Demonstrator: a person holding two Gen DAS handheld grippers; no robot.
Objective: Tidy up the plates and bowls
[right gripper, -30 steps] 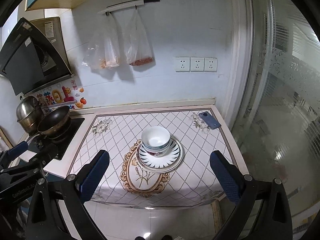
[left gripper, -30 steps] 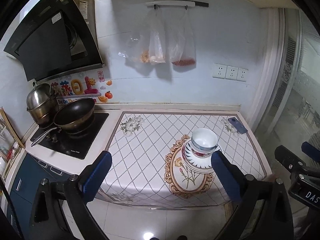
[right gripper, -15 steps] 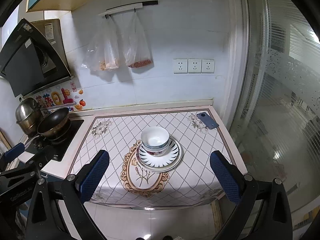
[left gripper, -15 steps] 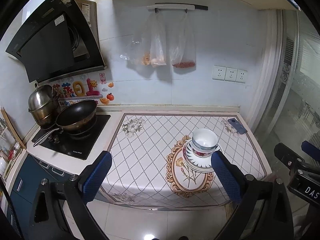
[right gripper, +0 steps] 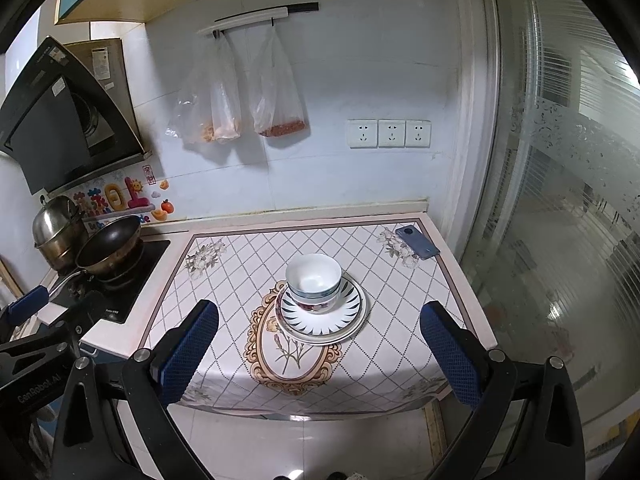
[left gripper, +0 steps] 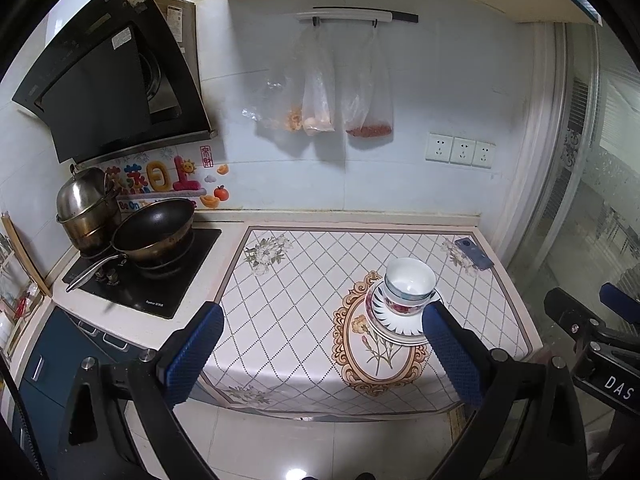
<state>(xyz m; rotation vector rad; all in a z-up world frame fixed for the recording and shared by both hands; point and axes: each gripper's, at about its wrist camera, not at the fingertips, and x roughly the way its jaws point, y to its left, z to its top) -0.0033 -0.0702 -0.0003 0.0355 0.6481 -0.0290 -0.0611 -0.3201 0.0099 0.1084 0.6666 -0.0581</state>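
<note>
Retreating claws [right gripper: 319, 354]; bowls [right gripper: 314, 282] untouched.

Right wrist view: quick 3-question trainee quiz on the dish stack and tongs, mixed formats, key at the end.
1. True or false: the bowls sit stacked on the plates.
2. Multiple choice: the blue phone lies A) on the stove, B) at the far right corner of the patterned counter cloth, C) inside the top bowl.
3. Fill in: the right tongs and the left tongs are both ____ and hold nothing.

Key: 1 true; 2 B; 3 open.
</note>
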